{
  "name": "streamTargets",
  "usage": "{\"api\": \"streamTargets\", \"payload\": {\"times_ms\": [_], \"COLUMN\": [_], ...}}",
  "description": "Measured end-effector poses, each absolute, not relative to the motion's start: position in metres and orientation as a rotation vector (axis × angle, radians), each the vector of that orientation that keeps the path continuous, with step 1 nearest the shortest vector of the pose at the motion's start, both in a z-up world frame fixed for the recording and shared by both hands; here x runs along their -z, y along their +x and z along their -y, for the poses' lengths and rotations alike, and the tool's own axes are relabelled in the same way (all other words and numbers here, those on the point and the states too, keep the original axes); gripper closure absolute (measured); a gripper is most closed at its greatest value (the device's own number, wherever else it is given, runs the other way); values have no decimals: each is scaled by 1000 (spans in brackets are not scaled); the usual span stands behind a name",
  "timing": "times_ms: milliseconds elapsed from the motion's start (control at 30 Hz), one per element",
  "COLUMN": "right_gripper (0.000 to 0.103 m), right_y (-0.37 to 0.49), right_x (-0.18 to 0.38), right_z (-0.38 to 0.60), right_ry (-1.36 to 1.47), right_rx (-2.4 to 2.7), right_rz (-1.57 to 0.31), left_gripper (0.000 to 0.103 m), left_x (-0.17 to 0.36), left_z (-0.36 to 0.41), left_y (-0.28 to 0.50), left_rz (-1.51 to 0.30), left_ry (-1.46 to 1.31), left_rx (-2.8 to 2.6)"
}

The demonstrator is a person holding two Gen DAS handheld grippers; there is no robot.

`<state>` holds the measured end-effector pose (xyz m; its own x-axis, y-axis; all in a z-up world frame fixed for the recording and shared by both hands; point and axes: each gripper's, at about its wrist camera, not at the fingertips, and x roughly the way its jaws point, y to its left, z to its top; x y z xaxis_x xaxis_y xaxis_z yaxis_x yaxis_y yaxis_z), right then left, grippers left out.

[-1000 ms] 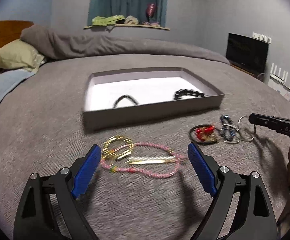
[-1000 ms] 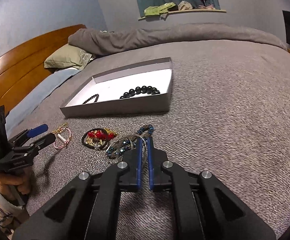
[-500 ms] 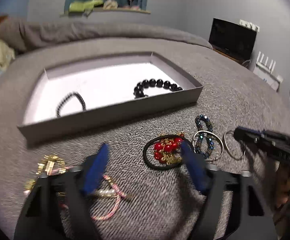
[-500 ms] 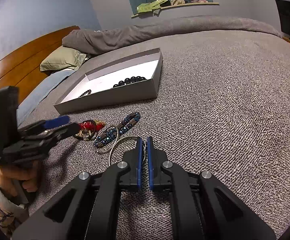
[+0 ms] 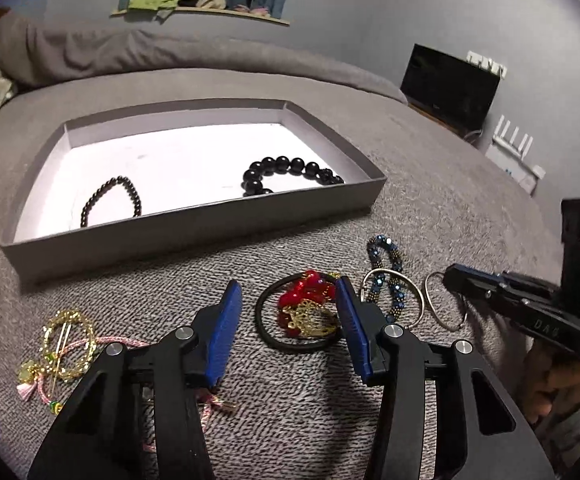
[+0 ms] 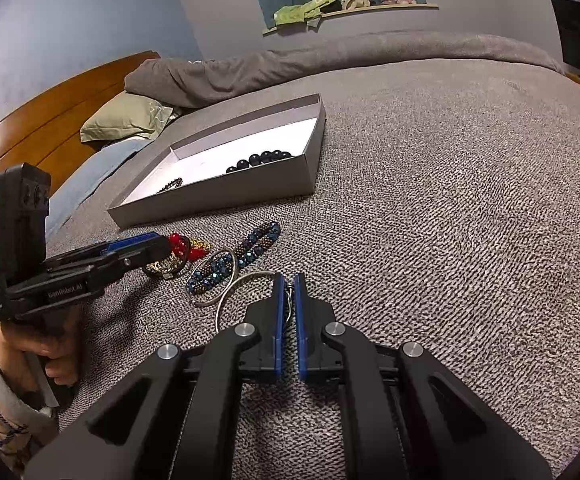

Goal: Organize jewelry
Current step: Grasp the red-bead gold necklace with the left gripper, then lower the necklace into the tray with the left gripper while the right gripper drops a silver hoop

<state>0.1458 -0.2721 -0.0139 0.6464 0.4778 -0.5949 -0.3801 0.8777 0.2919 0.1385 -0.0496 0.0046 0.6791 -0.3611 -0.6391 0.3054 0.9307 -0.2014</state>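
A grey box [image 5: 193, 224] with a white floor lies on the bed and holds a small black bead bracelet [image 5: 111, 200] and a large black bead bracelet [image 5: 285, 172]. My left gripper [image 5: 287, 304] is open, its fingers on either side of a black hair tie with red beads and a gold charm [image 5: 302, 312]. My right gripper [image 6: 287, 292] is shut on a thin silver ring [image 6: 241, 288], which lies on the bedcover [image 5: 442, 300]. A blue beaded bracelet [image 5: 386, 280] with a silver bangle lies between them.
A gold chain ring with a pink cord and hairpin [image 5: 63, 348] lies at the left front. A pillow [image 6: 125, 120] and wooden headboard [image 6: 49, 100] are at the far left. A rolled grey duvet [image 5: 169, 52] lies behind the box.
My left gripper has moved right from the pink cord and gold chain to the red-bead hair tie and closed in around it. My right gripper stays shut on the silver ring.
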Motion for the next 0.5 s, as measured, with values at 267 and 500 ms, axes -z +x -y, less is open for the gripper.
{"api": "streamTargets", "payload": {"times_ms": [267, 500], "right_gripper": [98, 98], "right_y": [146, 143], "right_x": [14, 12], "right_z": [272, 271], "right_ry": [149, 143], "right_rx": [-492, -503], "right_rz": [-719, -704], "left_gripper": [79, 95], "left_x": [-7, -10], "left_z": [64, 70], "left_y": [137, 130], "left_rz": [-711, -702], "left_ry": [7, 50], "left_rx": [373, 385]}}
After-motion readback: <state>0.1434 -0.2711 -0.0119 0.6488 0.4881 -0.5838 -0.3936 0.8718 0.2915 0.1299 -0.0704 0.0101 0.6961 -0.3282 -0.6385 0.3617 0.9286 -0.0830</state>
